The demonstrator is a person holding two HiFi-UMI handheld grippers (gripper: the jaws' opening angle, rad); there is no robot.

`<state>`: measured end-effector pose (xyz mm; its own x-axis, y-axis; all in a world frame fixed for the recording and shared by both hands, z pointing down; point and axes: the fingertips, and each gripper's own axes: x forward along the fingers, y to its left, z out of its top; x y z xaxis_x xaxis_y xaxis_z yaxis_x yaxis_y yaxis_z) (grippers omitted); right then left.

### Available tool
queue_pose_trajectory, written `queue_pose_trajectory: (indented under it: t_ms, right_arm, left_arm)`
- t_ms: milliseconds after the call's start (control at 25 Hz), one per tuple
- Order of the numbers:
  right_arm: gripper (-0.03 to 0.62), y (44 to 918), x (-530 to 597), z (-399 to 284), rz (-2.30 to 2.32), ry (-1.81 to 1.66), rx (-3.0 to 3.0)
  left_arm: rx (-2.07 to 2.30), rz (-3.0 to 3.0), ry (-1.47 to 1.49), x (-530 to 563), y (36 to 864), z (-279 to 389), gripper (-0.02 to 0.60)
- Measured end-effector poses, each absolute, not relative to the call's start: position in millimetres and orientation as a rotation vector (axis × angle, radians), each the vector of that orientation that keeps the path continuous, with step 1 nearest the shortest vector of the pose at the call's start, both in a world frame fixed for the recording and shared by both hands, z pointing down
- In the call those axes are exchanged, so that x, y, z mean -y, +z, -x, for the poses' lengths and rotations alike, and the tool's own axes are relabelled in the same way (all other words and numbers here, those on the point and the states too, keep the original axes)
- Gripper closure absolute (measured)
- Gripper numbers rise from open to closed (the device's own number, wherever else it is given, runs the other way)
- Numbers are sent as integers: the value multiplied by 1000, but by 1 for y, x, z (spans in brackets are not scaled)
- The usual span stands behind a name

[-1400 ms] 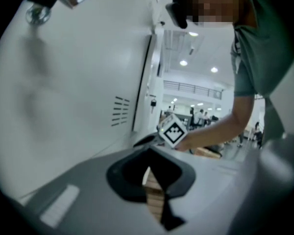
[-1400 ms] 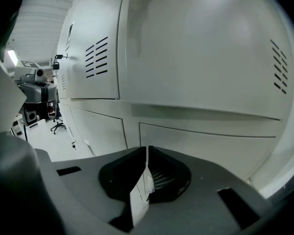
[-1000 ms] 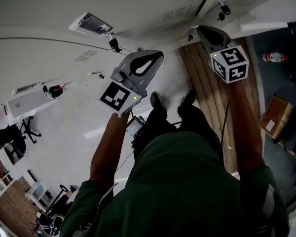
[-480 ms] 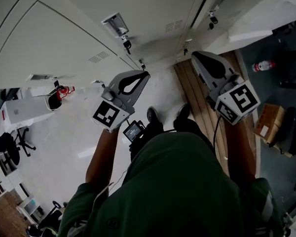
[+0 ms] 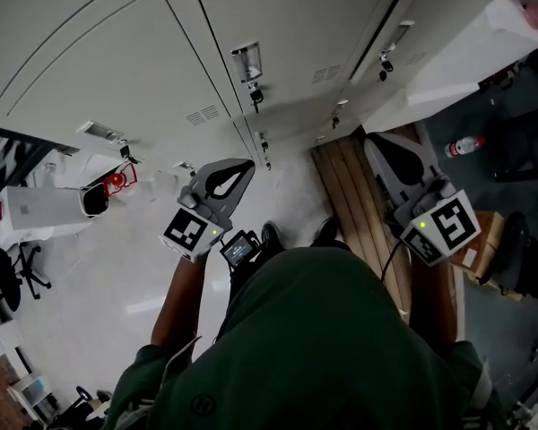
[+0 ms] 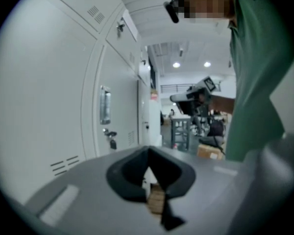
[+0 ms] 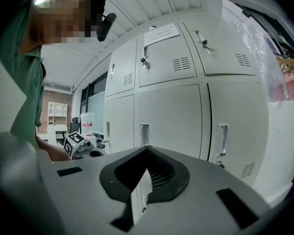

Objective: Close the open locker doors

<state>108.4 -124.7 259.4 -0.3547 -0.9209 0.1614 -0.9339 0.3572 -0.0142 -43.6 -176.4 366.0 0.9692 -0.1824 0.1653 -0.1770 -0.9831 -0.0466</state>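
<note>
Well, the left hand-held gripper and the right hand-held gripper are both pinched shut on nothing, and the pale grey metal locker door that seems open stands ahead on the right, so a fast push could slam it and bounce it back.

There are two tools, the left tool and the right tool. In front of the right tool are six locker doors, three above three. To its right is one bottle.
</note>
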Motion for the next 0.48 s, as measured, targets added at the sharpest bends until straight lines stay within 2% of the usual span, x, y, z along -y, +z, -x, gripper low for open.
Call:
queue_pose_trajectory:
  t_ms: [480]
  right_arm:
    - [589,248,99,-68,-1768,160,2409]
  left_arm:
    - [-336,3098,-277,178,373,113,578]
